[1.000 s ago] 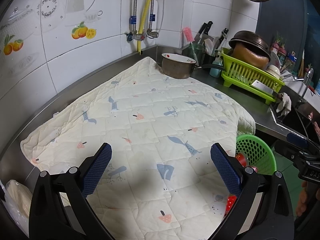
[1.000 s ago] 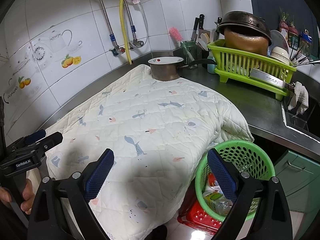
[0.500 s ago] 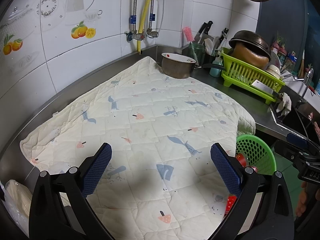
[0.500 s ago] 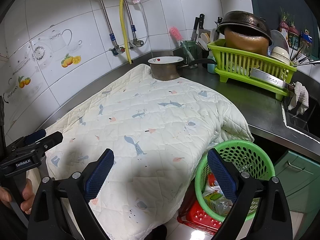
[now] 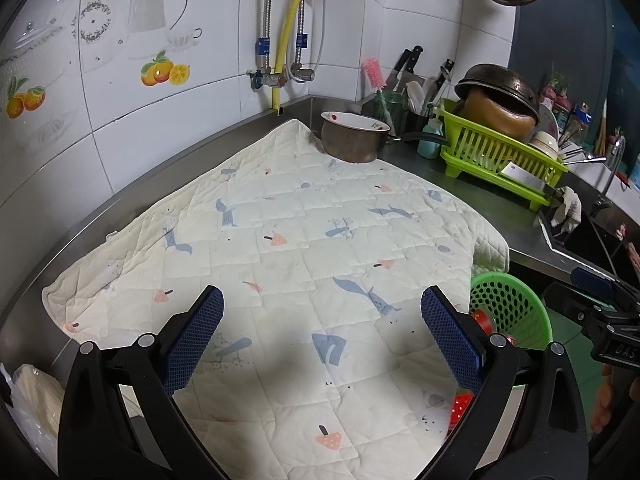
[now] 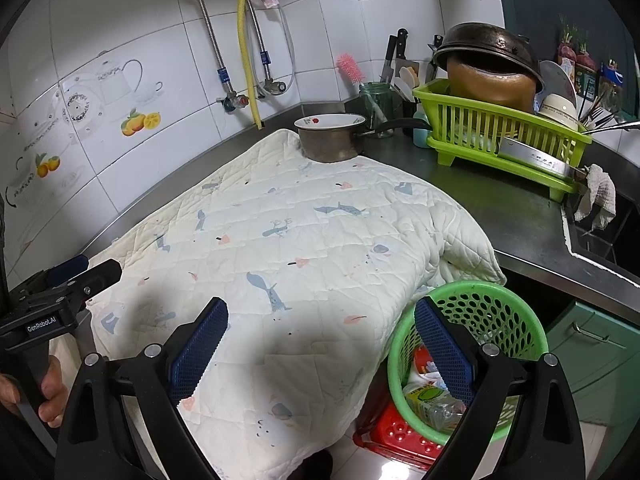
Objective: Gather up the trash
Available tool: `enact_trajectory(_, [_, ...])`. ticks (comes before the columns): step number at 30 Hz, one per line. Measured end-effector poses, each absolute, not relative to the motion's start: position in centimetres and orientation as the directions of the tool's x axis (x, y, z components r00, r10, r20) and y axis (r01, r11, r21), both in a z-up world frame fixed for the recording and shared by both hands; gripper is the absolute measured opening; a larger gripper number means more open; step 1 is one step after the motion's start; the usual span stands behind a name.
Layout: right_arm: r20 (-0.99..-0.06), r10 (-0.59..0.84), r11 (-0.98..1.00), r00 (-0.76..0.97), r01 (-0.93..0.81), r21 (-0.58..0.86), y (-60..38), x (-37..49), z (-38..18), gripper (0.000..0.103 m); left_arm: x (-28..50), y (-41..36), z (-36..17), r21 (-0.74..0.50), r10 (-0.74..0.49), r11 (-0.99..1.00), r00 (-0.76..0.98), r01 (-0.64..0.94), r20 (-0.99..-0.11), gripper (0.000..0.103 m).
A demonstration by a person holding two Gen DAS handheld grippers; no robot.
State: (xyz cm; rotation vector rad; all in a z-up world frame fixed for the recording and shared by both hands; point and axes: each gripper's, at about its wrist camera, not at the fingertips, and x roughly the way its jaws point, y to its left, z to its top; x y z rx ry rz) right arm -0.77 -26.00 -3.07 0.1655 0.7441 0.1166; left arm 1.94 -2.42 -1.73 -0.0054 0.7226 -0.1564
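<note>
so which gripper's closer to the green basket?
Right. The right gripper has one finger overlapping the green basket rim in its view; the left gripper hovers over the quilted mat, basket off to its right.

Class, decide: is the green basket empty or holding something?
Holding something: the green basket contains a plastic bottle and other wrappers.

The left gripper [image 5: 322, 332] hangs over a cream quilted cloth [image 5: 280, 240] spread across the steel tabletop [image 5: 520, 224], its blue-padded jaws wide apart with nothing between them. At the cloth's far end stands a metal saucepan [image 5: 352, 140], and to the right of it a lime-green dish rack [image 5: 500, 160] carries an upturned dark pan. Off the cloth's near right edge sits a green perforated basket [image 5: 516, 312], and past it the right gripper [image 5: 608, 320] shows at the frame's right side.
</note>
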Motion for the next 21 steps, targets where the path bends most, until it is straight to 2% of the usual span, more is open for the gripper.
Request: enact_trajectory(21, [-0.662, 0.18, 0.978, 0.727, -0.061, 0.199, -25.65, -0.81, -3.16, 0.091, 1.52, -2.22, -1.38, -0.045, -0.119, 0.992, 0.758, 0.117, -0.641, 0.098])
